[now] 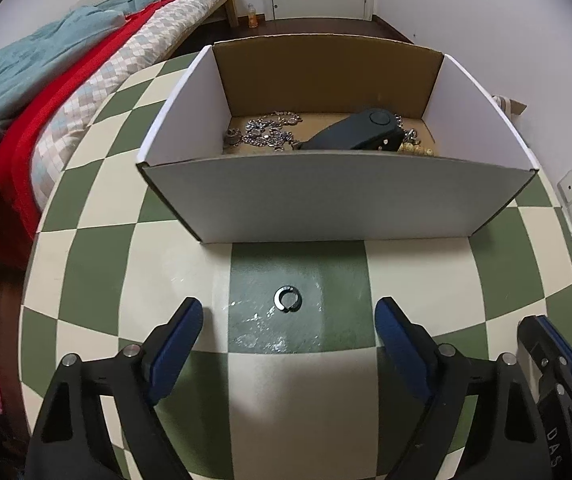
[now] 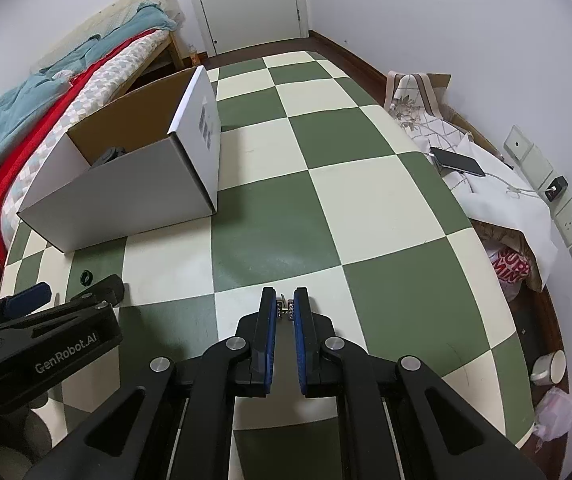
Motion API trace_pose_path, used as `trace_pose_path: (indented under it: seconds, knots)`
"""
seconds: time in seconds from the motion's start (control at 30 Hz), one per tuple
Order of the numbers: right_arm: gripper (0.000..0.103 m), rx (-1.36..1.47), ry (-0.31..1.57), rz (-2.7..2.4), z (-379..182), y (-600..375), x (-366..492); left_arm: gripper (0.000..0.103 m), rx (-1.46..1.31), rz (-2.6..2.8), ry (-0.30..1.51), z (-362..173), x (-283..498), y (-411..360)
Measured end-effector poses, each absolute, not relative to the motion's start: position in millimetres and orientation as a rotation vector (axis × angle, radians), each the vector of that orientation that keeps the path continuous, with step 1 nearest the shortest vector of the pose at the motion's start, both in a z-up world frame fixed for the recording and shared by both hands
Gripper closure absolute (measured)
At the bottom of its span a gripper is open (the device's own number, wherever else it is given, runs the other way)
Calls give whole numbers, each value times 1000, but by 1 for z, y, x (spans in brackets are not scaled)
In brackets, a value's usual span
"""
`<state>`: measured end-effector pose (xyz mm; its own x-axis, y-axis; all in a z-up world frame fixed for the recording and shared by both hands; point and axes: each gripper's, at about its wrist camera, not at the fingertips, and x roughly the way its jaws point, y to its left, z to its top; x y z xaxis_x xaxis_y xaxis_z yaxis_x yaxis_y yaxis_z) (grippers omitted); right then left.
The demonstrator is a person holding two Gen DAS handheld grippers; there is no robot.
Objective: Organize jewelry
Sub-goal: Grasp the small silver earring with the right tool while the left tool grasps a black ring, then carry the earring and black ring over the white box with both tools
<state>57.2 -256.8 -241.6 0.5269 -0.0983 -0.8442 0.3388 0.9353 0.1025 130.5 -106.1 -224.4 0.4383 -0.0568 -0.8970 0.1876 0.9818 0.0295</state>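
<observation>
Both grippers are matte black plastic with triangular cut-outs in their arms and round silver pivot screws. The left gripper and right gripper carry blue-padded fingers. White lettering "GenRobot.AI" marks the left one's side.

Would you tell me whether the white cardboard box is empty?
Not empty: the white cardboard box holds silver chains and a black case.
</observation>
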Motion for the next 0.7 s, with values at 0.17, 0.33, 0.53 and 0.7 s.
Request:
trace_pose_path:
  seconds: [0.17,0.33,0.53,0.7]
  knots:
    - [94,270,980,-270,-241,-257,57,71,118,-193,1100,-219,132,-111]
    - [94,271,979,-278,-240,-256,57,93,123,-202,1096,-217,132,-114]
    - [94,271,979,-279,-240,-257,57,93,119,-208,1089,-217,131,-111]
    - [94,275,977,-279,-240,-257,57,93,117,-206,1087,-215,129,-109]
